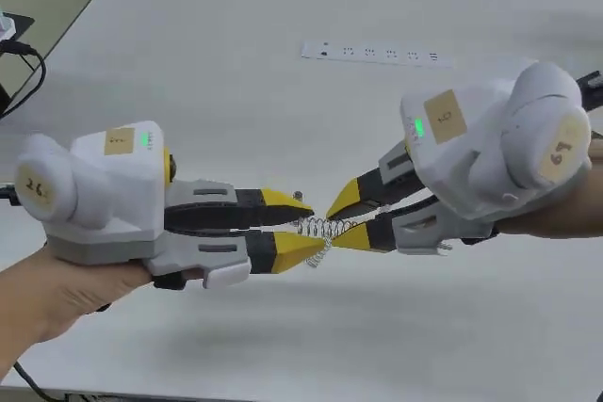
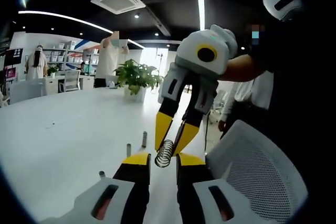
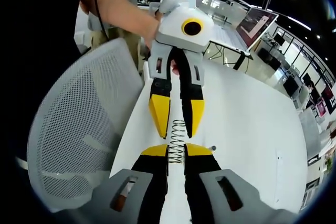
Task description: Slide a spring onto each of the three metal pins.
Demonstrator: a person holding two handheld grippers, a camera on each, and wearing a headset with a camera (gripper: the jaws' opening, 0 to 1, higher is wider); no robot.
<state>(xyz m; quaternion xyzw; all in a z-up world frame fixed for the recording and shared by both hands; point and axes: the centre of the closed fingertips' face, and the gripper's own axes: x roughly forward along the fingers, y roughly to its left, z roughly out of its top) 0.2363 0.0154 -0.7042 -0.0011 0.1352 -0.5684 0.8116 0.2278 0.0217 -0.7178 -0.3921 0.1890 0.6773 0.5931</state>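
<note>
Spring [image 3: 177, 141] clamped in L gripper's [image 2: 164, 159] jaws; R gripper's [image 3: 177, 151] jaws round other end, grip unclear.

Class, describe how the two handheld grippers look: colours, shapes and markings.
Left gripper and right gripper match: rounded white housings on grey bodies, black fingers with yellow wedge tips, a green light and tan numbered stickers on each.

Left gripper [image 1: 303, 225]: white and grey housing, black jaws ending in yellow, green light.
Right gripper [image 1: 339, 221]: same colours, tan numbered stickers.
</note>
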